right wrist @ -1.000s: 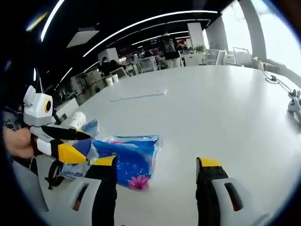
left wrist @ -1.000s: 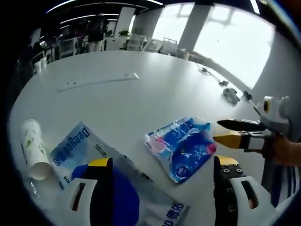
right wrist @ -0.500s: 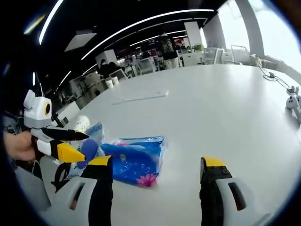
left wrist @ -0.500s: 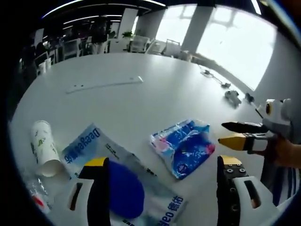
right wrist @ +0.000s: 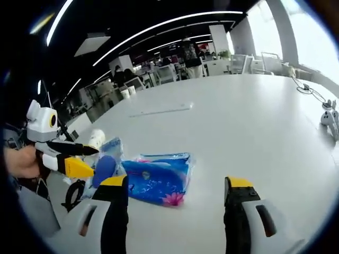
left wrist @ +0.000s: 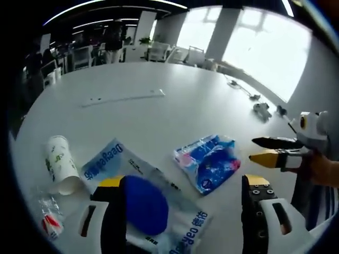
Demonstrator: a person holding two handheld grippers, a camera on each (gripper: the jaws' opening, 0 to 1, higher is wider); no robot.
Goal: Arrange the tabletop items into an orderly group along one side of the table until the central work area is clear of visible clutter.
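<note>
A blue flower-print tissue pack (left wrist: 209, 161) lies on the white table (left wrist: 175, 114), ahead of my open left gripper (left wrist: 183, 182). Just in front of the left jaw lies a clear bag with blue lettering (left wrist: 114, 159), a round blue object (left wrist: 143, 203) on or in it. A paper cup (left wrist: 61, 164) lies on its side at the left, with a small red-marked wrapper (left wrist: 50, 225) near it. My right gripper (left wrist: 275, 151) enters from the right, open, beside the pack. In the right gripper view the pack (right wrist: 159, 177) sits before my open right gripper (right wrist: 176, 182); the left gripper (right wrist: 66, 156) hangs open at the left.
A long white strip (left wrist: 124, 97) lies farther back on the table. A grey adapter with cables (left wrist: 259, 108) sits near the far right edge, also the adapter (right wrist: 329, 116) at the right. Chairs and desks stand beyond the table. A hand (right wrist: 18, 161) holds the left gripper.
Both cameras have drawn back a little, so more of the cup, bag and wrapper shows. The items themselves have stayed put, and both grippers stay open.
</note>
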